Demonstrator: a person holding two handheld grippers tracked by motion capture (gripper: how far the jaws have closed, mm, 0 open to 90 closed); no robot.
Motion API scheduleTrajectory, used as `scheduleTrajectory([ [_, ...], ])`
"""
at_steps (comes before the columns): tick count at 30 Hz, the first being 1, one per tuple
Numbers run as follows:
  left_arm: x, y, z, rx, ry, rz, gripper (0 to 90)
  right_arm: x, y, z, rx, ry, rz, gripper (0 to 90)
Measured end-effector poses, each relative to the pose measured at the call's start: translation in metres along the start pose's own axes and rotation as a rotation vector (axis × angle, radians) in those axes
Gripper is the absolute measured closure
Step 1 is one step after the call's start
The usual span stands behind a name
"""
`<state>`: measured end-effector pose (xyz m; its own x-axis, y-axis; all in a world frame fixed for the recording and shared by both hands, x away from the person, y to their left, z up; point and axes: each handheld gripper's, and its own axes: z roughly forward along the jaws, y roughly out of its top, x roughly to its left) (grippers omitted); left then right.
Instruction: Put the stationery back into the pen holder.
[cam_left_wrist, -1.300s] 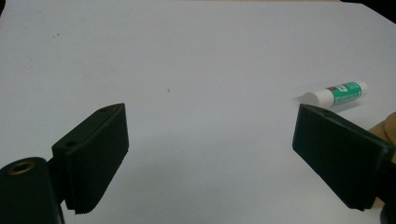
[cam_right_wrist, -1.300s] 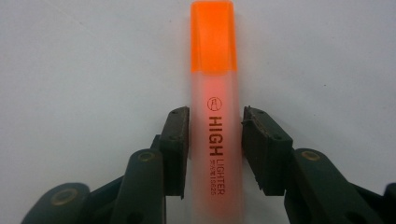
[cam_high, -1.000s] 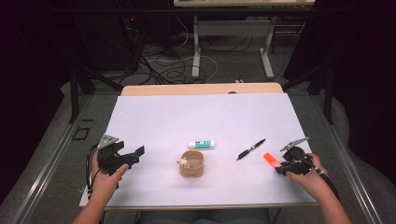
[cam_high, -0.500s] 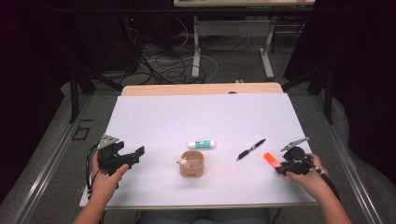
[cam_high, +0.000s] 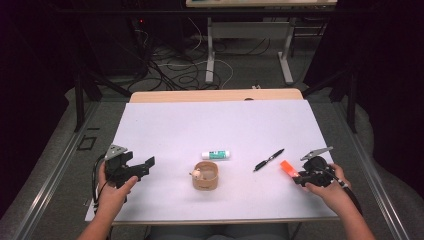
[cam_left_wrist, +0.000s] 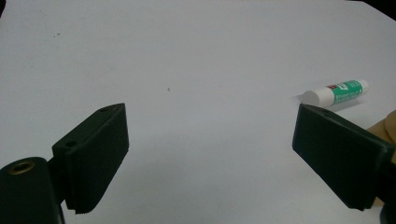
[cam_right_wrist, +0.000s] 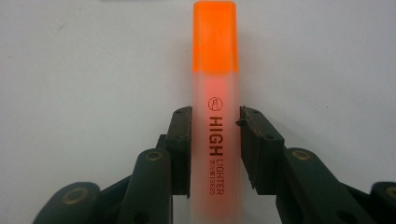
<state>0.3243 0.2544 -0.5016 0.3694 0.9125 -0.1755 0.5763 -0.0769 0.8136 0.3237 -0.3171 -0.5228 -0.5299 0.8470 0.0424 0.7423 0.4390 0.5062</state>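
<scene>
My right gripper (cam_high: 299, 176) rests at the right of the white table top (cam_high: 200, 125), shut on an orange highlighter (cam_high: 287, 167). In the right gripper view the highlighter (cam_right_wrist: 215, 70) runs straight up between the two pads, which press on its clear barrel below the orange cap. Held in a hand at the left of the table, my left gripper (cam_high: 142, 170) stands open. In the left gripper view its jaws (cam_left_wrist: 210, 140) are wide apart over bare white surface, with nothing between them.
A white and green glue stick (cam_high: 216, 155) (cam_left_wrist: 336, 92) lies near the table's middle. In front of it stands a small round wooden container (cam_high: 205, 175). A black pen (cam_high: 268, 160) lies slanted between the container and the highlighter. Cables and table legs lie beyond the far edge.
</scene>
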Motion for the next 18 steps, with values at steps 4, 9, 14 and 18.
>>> scheduleTrajectory([
  [4, -0.001, 0.0, -0.001, -0.001, -0.001, 0.003, 10.9, 0.005, 0.005, -0.005, -0.044, 0.003, -0.009, 66.5],
  [9, -0.001, 0.0, -0.002, -0.007, 0.004, -0.004, 11.0, 0.013, 0.013, -0.01, -0.117, -0.015, -0.039, 66.5],
  [14, -0.002, 0.0, -0.004, -0.006, -0.025, -0.038, 11.1, 0.021, 0.021, -0.013, -0.171, -0.005, -0.056, 66.5],
  [18, -0.004, 0.001, -0.003, -0.006, -0.037, -0.056, 10.8, 0.028, 0.029, -0.013, -0.202, 0.007, -0.063, 66.5],
])
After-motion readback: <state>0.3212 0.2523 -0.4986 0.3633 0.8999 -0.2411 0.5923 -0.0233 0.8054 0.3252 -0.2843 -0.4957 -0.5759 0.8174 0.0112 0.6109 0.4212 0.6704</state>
